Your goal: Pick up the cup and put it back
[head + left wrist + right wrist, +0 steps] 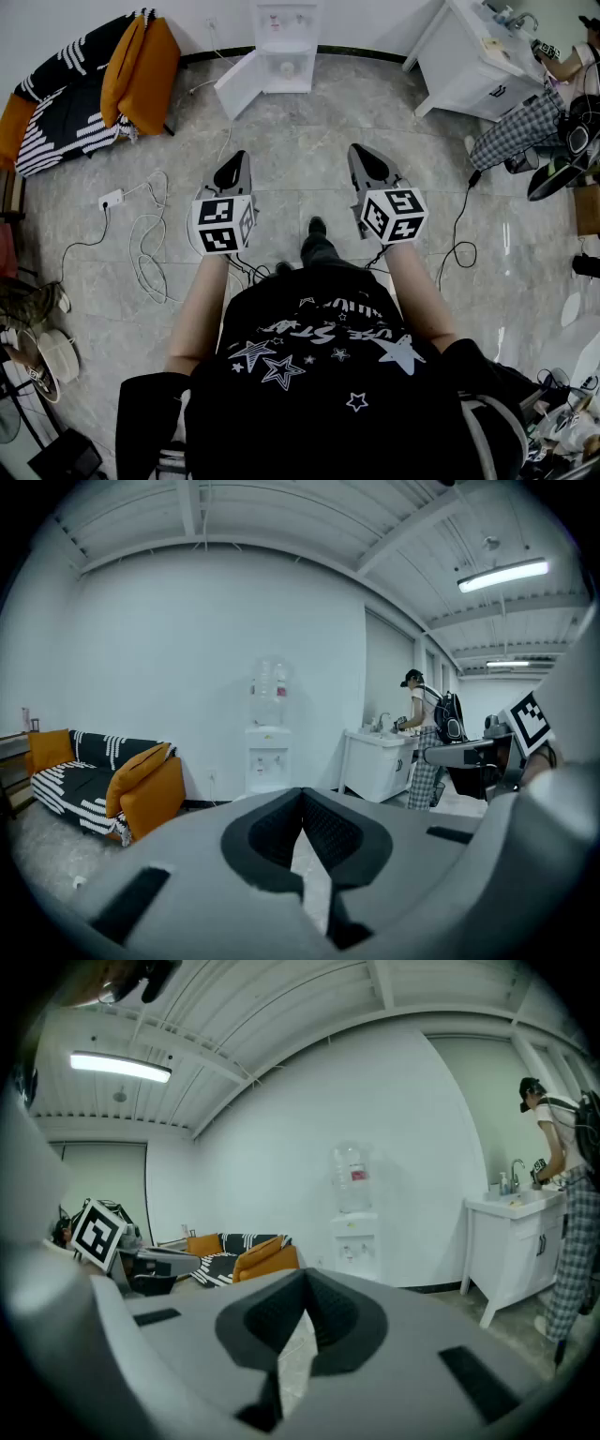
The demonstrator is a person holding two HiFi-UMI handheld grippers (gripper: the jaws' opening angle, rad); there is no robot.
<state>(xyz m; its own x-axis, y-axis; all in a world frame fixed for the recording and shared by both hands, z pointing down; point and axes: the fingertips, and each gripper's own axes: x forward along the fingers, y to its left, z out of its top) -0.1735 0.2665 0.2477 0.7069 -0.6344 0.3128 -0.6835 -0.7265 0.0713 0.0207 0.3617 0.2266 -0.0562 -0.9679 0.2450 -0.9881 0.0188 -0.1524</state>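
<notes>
No cup shows clearly in any view. A white water dispenser (284, 47) stands against the far wall, with a small pale object in its niche that is too small to name. The dispenser (268, 752) also appears straight ahead in the left gripper view, and again as the dispenser (352, 1213) in the right gripper view. My left gripper (234, 167) and right gripper (364, 156) are held side by side in front of the person's body, pointing at the dispenser across the bare floor. The left gripper (303, 794) has its jaws together and holds nothing. The right gripper (306, 1271) is likewise shut and empty.
A striped sofa with orange cushions (141, 66) stands at the back left. At the back right is a white sink cabinet (478, 66) with a person in checked trousers (525, 127) beside it. Cables and a power strip (111, 199) lie on the floor at left, and a black cable (461, 225) at right.
</notes>
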